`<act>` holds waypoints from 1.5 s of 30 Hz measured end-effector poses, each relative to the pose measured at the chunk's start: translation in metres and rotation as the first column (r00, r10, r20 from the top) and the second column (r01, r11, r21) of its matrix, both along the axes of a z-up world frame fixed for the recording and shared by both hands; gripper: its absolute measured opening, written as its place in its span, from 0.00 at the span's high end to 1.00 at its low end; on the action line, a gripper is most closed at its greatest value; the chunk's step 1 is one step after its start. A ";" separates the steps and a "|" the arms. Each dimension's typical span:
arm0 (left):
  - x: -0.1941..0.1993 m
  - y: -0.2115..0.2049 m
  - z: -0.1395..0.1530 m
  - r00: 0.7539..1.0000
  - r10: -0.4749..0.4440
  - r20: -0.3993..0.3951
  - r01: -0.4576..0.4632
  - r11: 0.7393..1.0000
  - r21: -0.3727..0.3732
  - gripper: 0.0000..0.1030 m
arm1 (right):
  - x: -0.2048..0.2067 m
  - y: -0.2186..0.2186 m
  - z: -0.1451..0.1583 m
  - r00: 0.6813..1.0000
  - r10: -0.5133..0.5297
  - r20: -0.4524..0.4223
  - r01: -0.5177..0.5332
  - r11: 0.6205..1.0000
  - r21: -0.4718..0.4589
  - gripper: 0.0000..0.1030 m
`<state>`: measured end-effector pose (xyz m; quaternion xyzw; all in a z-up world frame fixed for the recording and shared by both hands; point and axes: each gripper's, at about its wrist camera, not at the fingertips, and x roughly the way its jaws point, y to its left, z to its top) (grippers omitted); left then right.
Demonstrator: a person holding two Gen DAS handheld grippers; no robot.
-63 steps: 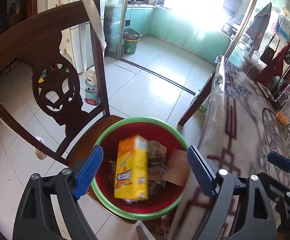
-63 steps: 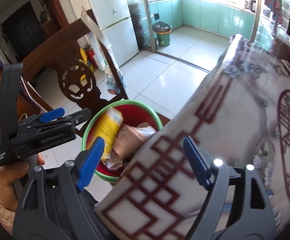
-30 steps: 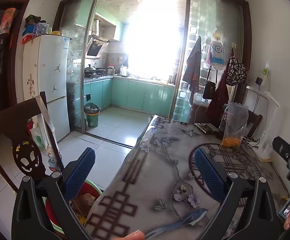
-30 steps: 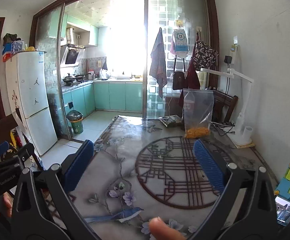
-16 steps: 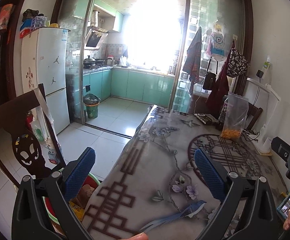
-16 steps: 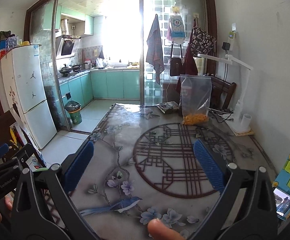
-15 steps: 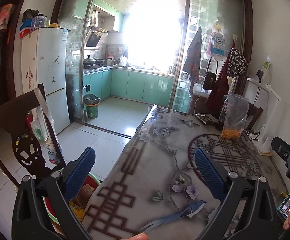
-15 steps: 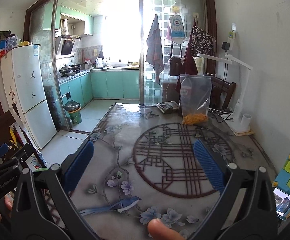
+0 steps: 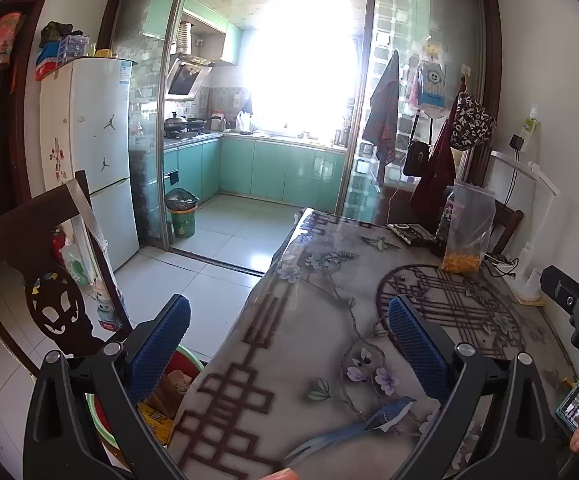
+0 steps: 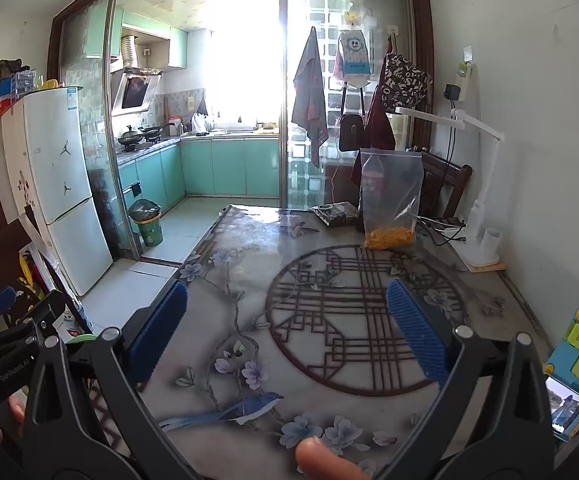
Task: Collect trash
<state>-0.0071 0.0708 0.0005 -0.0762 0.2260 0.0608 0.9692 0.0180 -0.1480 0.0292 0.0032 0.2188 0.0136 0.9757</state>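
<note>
A red basin with a green rim (image 9: 192, 357) sits on the wooden chair (image 9: 29, 240) at the lower left, partly hidden by the table edge. A yellow box (image 9: 155, 420) and brown paper (image 9: 173, 386) lie inside it. My left gripper (image 9: 287, 308) is open and empty, held level above the table's near left corner, to the right of the basin. My right gripper (image 10: 286, 292) is open too, over the patterned table cover (image 10: 329, 240) with nothing between its fingers. A fingertip (image 10: 317, 456) shows at the bottom edge.
At the table's far end stand a clear bag of orange snacks (image 10: 389, 200), a dark packet (image 10: 337, 214) and a white desk lamp (image 10: 477, 216). A phone (image 10: 565, 404) lies at the near right. A fridge (image 9: 101, 152) and a green bin (image 9: 181, 216) stand beyond the chair.
Two seconds ago both grippers pointed down at the basin as the yellow box dropped in. They have since tilted up level over the table. Almost nothing moved in the last half second.
</note>
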 end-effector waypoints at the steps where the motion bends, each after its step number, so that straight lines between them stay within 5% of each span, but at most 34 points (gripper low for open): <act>1: 0.000 0.001 0.000 1.000 0.002 0.000 -0.002 1.000 -0.001 0.08 | 0.000 0.000 0.000 1.000 0.001 -0.001 -0.001 1.000 -0.001 0.04; 31: 0.000 0.003 -0.004 1.000 0.006 -0.010 -0.006 1.000 -0.007 0.08 | 0.006 0.000 -0.006 1.000 0.015 -0.024 -0.016 1.000 -0.023 0.04; 45: 0.019 -0.017 -0.022 0.996 -0.063 -0.067 0.063 0.998 -0.004 0.08 | 0.017 -0.013 -0.028 0.997 0.004 -0.072 -0.004 1.000 0.000 0.04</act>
